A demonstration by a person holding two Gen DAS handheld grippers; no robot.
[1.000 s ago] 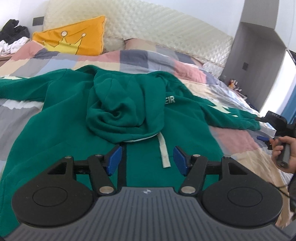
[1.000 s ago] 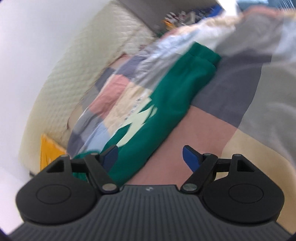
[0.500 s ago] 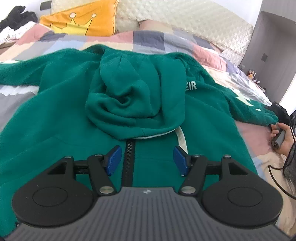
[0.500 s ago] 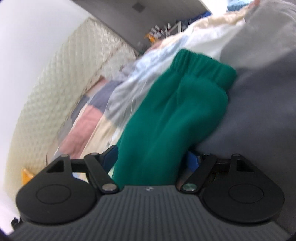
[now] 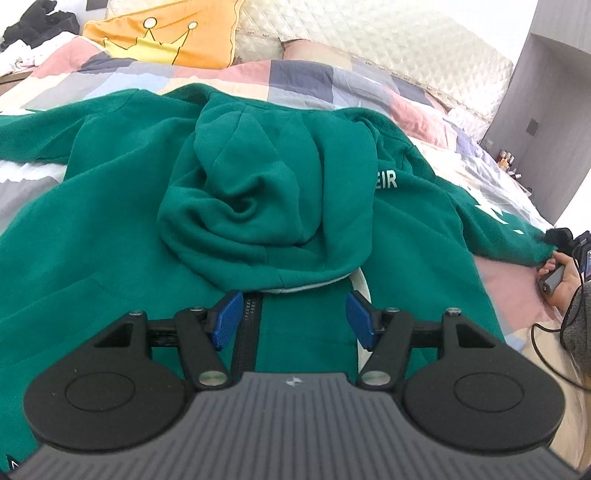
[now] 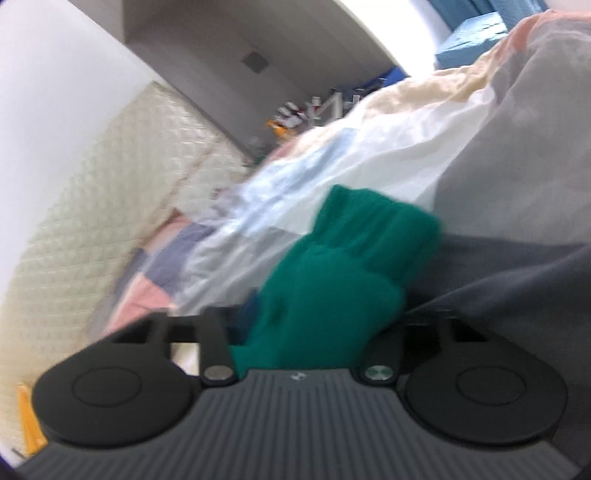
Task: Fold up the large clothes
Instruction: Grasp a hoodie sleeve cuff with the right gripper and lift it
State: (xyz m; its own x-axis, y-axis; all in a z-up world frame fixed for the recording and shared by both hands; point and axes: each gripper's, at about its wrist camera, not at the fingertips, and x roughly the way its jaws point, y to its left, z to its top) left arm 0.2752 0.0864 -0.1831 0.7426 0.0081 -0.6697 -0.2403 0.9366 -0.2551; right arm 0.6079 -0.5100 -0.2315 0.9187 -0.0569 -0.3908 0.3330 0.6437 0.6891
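Observation:
A large green zip hoodie (image 5: 122,221) lies spread front-up on the patchwork bed, its hood (image 5: 266,206) flopped down over the chest. My left gripper (image 5: 291,317) is open just above the zipper below the hood's edge, holding nothing. In the right wrist view my right gripper (image 6: 317,328) has the hoodie's right sleeve cuff (image 6: 351,258) between its fingers, which the cloth hides; the view is blurred. The same cuff and the hand with the right gripper show at the far right of the left wrist view (image 5: 532,243).
A yellow crown pillow (image 5: 166,33) and a quilted cream headboard (image 5: 406,48) stand at the far end. Dark and white clothes (image 5: 33,33) lie at the far left. A grey wall and small bottles (image 5: 506,158) are at the right, and a black cable (image 5: 546,362) hangs beside the bed.
My left gripper has moved forward toward the hood. My right gripper has moved onto the sleeve cuff, and its fingers have drawn in around it.

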